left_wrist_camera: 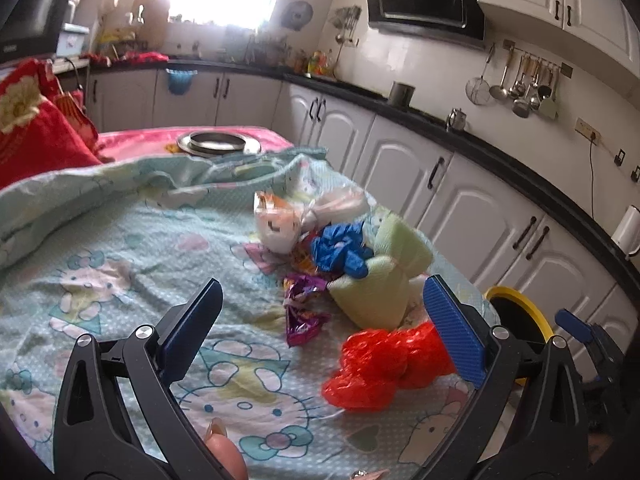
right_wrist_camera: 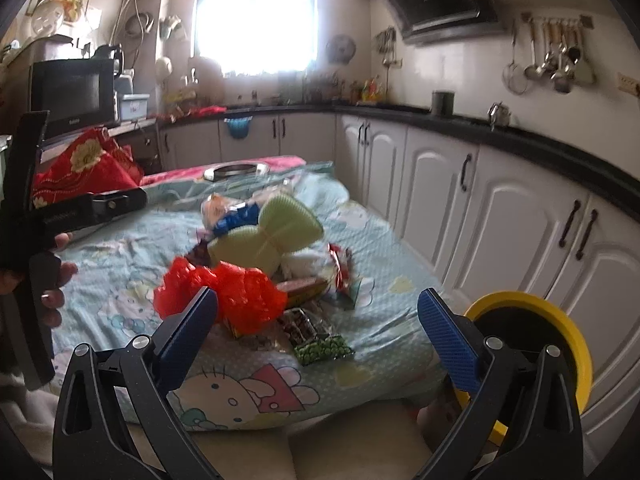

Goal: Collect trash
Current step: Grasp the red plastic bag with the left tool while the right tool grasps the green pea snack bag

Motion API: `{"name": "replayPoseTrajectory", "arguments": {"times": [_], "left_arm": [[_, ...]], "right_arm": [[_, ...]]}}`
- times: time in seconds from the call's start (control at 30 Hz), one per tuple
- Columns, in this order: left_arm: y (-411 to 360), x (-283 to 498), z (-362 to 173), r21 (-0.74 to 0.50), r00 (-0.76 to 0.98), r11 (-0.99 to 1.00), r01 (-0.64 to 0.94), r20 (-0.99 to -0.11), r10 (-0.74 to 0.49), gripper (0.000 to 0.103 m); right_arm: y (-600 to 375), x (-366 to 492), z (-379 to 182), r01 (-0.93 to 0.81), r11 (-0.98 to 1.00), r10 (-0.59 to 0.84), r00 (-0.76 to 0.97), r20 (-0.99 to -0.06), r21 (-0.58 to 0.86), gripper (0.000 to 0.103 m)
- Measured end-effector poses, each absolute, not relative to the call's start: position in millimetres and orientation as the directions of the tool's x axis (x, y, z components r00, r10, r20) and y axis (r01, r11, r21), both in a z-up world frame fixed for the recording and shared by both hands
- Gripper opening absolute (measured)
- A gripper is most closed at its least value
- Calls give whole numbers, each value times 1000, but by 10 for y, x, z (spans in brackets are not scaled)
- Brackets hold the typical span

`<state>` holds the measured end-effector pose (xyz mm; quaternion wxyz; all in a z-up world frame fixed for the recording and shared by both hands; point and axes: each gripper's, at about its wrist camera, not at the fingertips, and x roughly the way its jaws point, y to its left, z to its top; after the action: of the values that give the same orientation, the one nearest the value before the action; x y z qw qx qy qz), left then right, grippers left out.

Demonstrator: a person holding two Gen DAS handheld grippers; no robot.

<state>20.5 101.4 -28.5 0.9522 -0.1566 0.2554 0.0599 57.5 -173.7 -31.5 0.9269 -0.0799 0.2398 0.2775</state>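
A heap of trash lies on the bed's cartoon-cat sheet (left_wrist_camera: pixel 120 280): a red plastic bag (left_wrist_camera: pixel 372 364) (right_wrist_camera: pixel 240 300), a purple foil wrapper (left_wrist_camera: pixel 302 308), a blue crumpled bag (left_wrist_camera: pixel 340 250), a pale green pack (left_wrist_camera: pixel 380 280) (right_wrist_camera: pixel 276 228), a white bag (left_wrist_camera: pixel 280 224) and a green pea packet (right_wrist_camera: pixel 324 348). My left gripper (left_wrist_camera: pixel 324 328) is open and empty above the sheet, the red bag beside its right finger. My right gripper (right_wrist_camera: pixel 320 330) is open and empty at the bed's near edge, over the small packets. A yellow-rimmed bin (right_wrist_camera: pixel 560 344) (left_wrist_camera: pixel 516 312) stands right of the bed.
White kitchen cabinets (right_wrist_camera: pixel 460 184) under a black counter run along the right. A red cushion (left_wrist_camera: pixel 36 136) and a metal pan (left_wrist_camera: pixel 218 144) lie at the bed's far end. A rumpled quilt (left_wrist_camera: pixel 80 192) lies across the far left. The left gripper's body (right_wrist_camera: pixel 36 208) shows at left.
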Motion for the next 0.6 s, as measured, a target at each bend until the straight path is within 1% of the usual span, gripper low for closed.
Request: {"name": "replayPoseTrajectory", "arguments": {"times": [0.17,0.23,0.27,0.3,0.37,0.43,0.47,0.6], "left_arm": [[1010,294,-454,-293,835,942,-161,-550,-28,92],[973,330,-525,-296,823,943,-151,-567,-46,92],[954,344,-552,-301,818,943,-140,-572,-61,92],[925,358,-580,-310,814,943,-124,-575,-82,92],[861,376,-636,-331,809,940,-89,-574,-126,92],[797,412,-675,-325,801,943,-68,-582,-143,92],[765,420,-694,-316,798,947,-60,-585,-144,92],[707,455,-789,-326,777,945,-36,-603,-179,92]], "right_arm": [[-1692,782,-448,-569,822,470,699,-538,-21,95],[-1646,876,-536,-583,812,465,680,-567,-34,91],[-1625,916,-583,-590,806,461,669,-583,-39,86],[-1610,939,-623,-595,803,460,662,-592,-42,84],[-1563,998,-729,-611,790,452,639,-622,-53,82],[-1523,1054,-814,-624,779,448,619,-645,-58,81],[-1497,1078,-866,-629,775,444,611,-656,-62,78],[-1429,1160,-981,-646,761,444,583,-681,-56,76]]}}
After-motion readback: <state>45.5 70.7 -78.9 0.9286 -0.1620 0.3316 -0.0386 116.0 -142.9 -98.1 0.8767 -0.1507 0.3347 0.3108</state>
